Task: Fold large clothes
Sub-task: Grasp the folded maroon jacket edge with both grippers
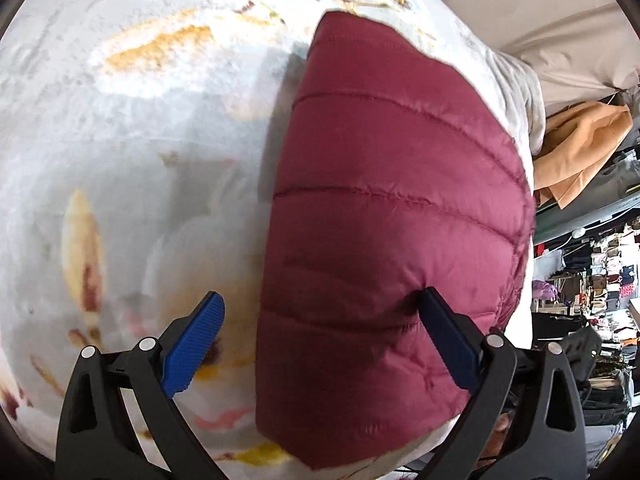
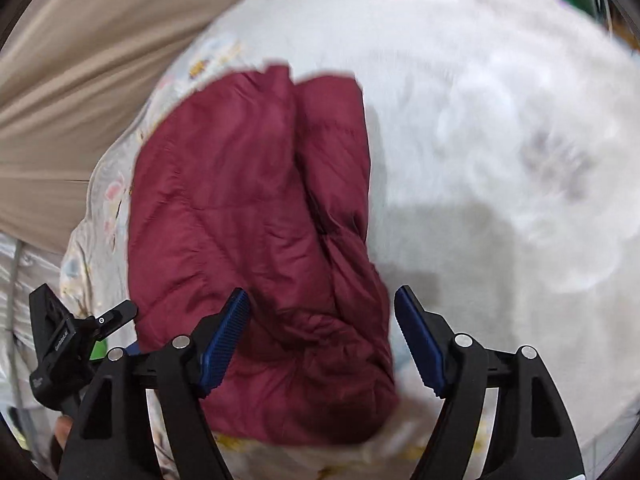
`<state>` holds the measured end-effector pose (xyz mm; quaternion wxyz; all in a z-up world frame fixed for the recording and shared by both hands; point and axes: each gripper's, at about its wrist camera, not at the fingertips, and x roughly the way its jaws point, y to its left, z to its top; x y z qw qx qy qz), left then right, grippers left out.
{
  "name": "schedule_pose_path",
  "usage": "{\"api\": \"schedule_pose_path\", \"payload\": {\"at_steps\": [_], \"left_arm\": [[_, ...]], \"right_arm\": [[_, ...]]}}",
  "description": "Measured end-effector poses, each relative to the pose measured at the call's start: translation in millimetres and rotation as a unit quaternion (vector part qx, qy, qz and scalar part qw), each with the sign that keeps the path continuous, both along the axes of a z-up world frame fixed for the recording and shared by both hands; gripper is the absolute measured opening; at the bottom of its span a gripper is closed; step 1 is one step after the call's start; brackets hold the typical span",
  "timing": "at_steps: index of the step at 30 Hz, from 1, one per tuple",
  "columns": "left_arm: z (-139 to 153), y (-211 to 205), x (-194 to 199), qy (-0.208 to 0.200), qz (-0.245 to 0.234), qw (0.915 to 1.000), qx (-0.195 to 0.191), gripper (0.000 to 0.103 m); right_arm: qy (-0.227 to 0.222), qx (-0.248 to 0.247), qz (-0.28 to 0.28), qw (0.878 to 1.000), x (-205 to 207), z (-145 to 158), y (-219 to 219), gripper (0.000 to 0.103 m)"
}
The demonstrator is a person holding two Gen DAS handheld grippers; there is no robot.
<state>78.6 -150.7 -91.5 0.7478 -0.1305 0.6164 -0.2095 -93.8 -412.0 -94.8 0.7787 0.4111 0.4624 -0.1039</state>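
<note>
On the bed: a maroon quilted jacket [image 1: 384,216] lies folded into a compact bundle on a pale flowered blanket [image 1: 132,128].
Jacket, left wrist view: it fills the frame from about 12 o'clock down to 6 o'clock, right of centre, its smooth quilted side up with curved stitch lines running across it.
Jacket, right wrist view: the bundle [image 2: 256,240] runs from 11 o'clock to 6 o'clock, with a deep crease down its length where two padded layers meet, and crumpled cloth at the near end.
Left gripper [image 1: 320,344]: spread wide; its right finger [image 1: 448,340] touches the jacket's near right part and dents the padding, while its left finger [image 1: 192,348] sits over bare blanket, apart from the jacket edge.
Right gripper [image 2: 324,352]: spread wide over the jacket's near end; its left finger [image 2: 224,348] overlaps the maroon cloth and its right finger [image 2: 420,348] stands over the blanket just beside the jacket's edge; whether either finger touches the cloth I cannot tell.
Blanket, right wrist view: the pale surface [image 2: 500,140] is blurred from 1 o'clock to 4 o'clock.
Backdrop: a beige curtain [image 2: 72,100] hangs at 9 to 11 o'clock in the right wrist view.
Room edge: a tan garment [image 1: 580,148] hangs at 3 o'clock in the left wrist view, with cluttered shelves [image 1: 592,280] below it at 4 o'clock.
</note>
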Motion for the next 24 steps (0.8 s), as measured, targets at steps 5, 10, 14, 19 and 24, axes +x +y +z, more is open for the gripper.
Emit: {"api": "schedule_pose_path", "payload": {"at_steps": [5,10,14,19,24], "left_arm": [[-10,-16,4,-0.002,-0.014,0.9999,-0.002,0.098],[-17,-25,15,0.009,-0.016,0.9998,-0.009,0.098],[-24,-34,23,0.011,-0.018,0.9998,-0.006,0.098],[-32,-33,25,0.015,-0.021,0.9996,-0.011,0.098],[-34,-38,26,0.015,-0.028,0.9995,-0.006,0.098]], "right_arm": [[-0.004,0.028,-0.004,1.000,7,-21,2,0.083],[-0.006,0.059,-0.003,0.998,17,-36,3,0.087],[-0.008,0.065,-0.001,0.998,19,-43,-2,0.090],[-0.010,0.060,0.012,0.998,18,-47,-5,0.092],[-0.010,0.059,0.029,0.998,24,-45,-3,0.090]]}}
